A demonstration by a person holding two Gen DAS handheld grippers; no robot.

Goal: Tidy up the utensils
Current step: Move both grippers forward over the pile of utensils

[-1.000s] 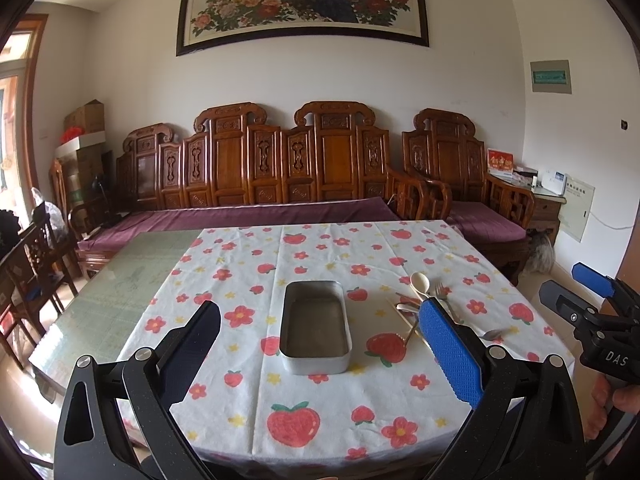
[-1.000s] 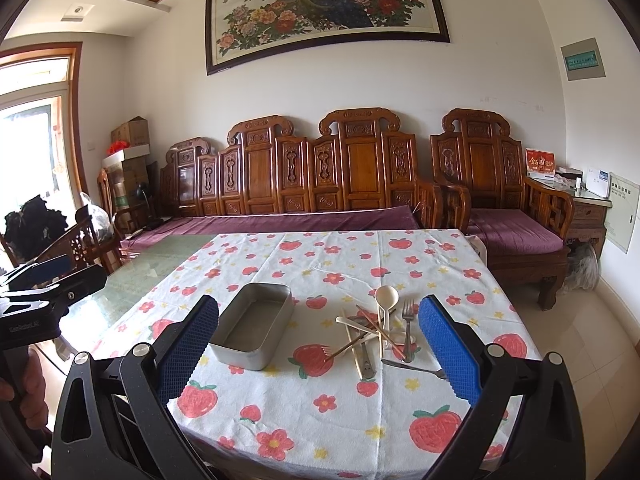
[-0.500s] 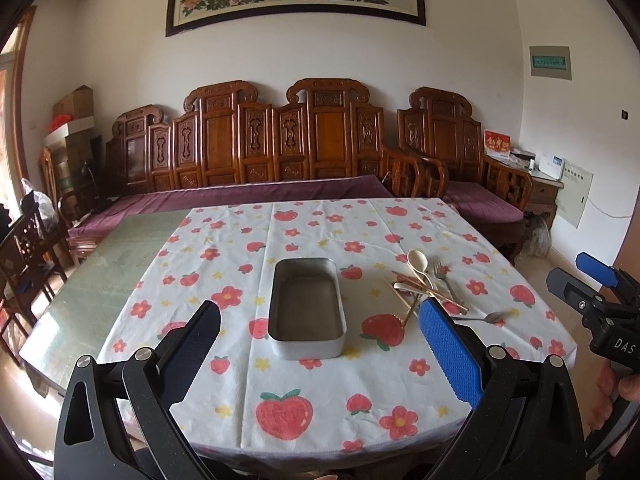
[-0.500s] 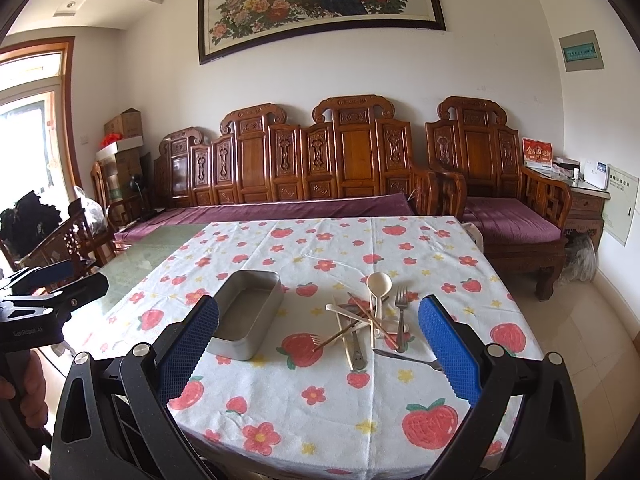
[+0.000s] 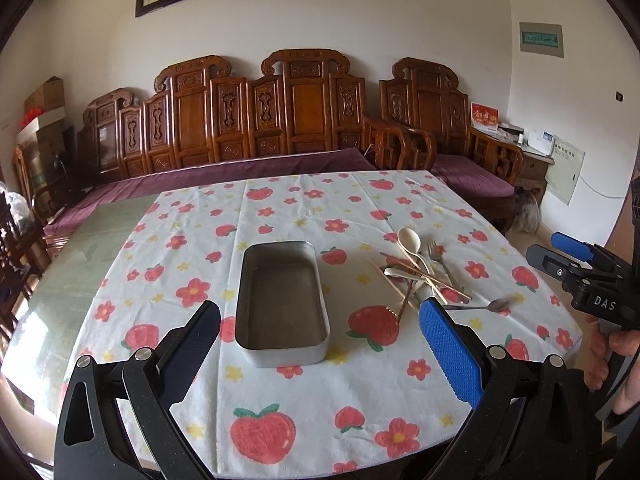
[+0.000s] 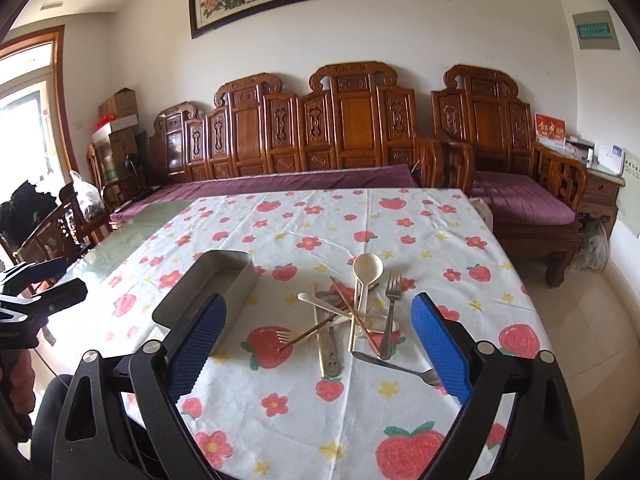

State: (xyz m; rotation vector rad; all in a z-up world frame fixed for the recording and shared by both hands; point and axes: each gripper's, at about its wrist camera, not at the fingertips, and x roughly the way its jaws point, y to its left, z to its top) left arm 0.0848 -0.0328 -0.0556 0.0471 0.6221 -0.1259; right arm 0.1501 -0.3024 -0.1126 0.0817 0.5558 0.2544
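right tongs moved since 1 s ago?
Yes. The right tongs came forward and down toward the utensil pile: the pile and tablecloth now fill more of the right wrist view. Jaws closing, nothing between them.

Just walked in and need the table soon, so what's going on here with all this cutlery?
A person is holding a two-finger gripper in each hand over the table to sort utensils. The left gripper is open and empty in front of the empty metal tin. The right gripper faces the utensil pile of spoons, forks and chopsticks; its jaws are closing slightly, with nothing between them. Nothing has gone into the tin yet.
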